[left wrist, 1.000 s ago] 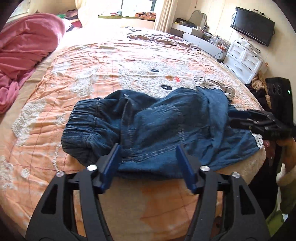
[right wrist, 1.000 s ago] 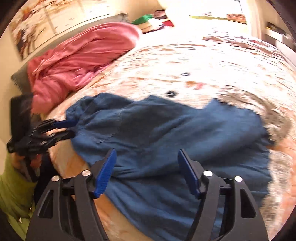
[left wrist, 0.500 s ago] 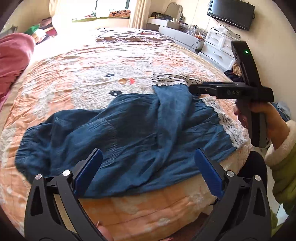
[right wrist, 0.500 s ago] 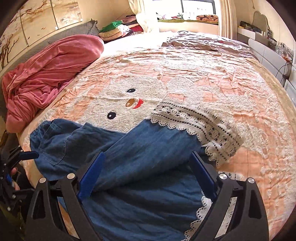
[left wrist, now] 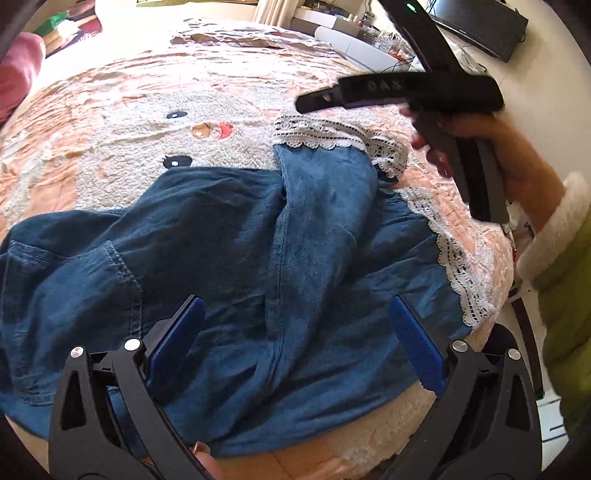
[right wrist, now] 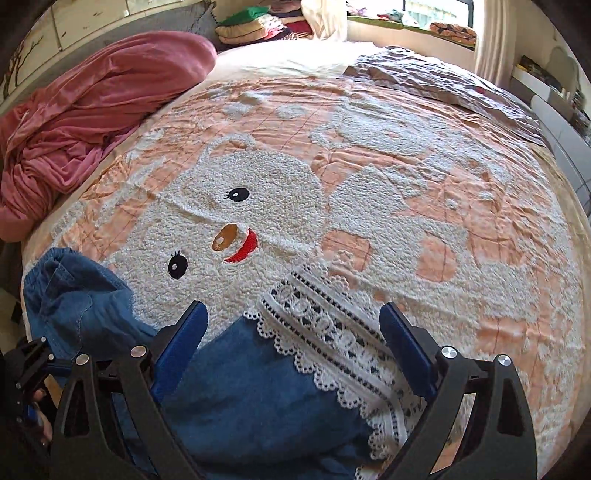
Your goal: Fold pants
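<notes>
Blue denim pants (left wrist: 229, 266) with white lace cuffs (left wrist: 325, 134) lie spread on the bed near its front edge, one leg lying over the other. My left gripper (left wrist: 295, 328) is open and empty just above the legs. My right gripper (right wrist: 291, 332) is open and empty, hovering over the lace cuff (right wrist: 325, 332) of the upper leg. The right gripper also shows in the left wrist view (left wrist: 321, 101), above that cuff. The elastic waist (right wrist: 62, 273) lies at the left in the right wrist view.
The bed has a peach quilt with a white cartoon face (right wrist: 258, 206). A pink blanket (right wrist: 85, 110) is heaped at the far left. A grey sheet (right wrist: 443, 81) lies at the back. A TV (left wrist: 480, 22) and white furniture stand beyond the right edge.
Both grippers have opened wider and swung right along the pants. The right gripper has moved from the legs' middle to the lace cuff. The left has moved from the waist to the legs.
</notes>
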Tool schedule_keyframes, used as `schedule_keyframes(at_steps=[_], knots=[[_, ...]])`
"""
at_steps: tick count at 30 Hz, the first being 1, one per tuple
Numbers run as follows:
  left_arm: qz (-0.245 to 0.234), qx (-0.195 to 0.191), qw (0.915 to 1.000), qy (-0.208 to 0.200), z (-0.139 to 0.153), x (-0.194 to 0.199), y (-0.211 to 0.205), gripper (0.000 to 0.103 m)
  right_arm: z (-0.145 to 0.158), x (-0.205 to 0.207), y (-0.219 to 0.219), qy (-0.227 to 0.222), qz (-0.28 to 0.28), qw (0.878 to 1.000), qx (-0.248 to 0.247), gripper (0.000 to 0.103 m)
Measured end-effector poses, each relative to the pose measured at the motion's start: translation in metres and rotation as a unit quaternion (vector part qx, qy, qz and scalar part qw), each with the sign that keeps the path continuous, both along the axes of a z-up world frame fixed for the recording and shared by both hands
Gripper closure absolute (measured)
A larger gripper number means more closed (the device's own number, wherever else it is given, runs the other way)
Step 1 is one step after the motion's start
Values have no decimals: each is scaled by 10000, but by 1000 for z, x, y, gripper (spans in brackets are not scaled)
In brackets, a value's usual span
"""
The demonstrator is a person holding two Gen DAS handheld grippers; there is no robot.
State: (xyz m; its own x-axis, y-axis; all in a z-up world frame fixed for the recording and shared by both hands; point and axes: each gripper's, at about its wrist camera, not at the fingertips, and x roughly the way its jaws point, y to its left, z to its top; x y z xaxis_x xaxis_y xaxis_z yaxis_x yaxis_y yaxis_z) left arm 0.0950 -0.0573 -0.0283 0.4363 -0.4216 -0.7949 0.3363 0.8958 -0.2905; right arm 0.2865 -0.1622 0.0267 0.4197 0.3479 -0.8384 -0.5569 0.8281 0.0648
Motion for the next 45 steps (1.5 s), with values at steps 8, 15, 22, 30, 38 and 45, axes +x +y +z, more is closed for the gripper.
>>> schedule_keyframes(at_steps=[8,15,22,30,38,45], knots=[[75,-134,9998,139,-18,12,3,13,-41,47,33,712,563,9921,-862,68],[110,-40,9999,70,-17,16,4,43,-15,20,10,594,656,9961,-41,91],[-115,52,9998,-135,-18,13,0,51,54,-44,-78,-201,45,9878,1546,93],[-561,62,9976,-405,-11,6,-7,102,60,-126,-151,-389,-599,9739,2155,94],[-1474,1002,9786,-1025,-7,-30,0,103,14,-216,-176,325,-1046,9732,2023,95],[-1565,959,9759,-1182,-9,-41,7,103,-22,-261,-170,839,-1188,9737,1755,95]])
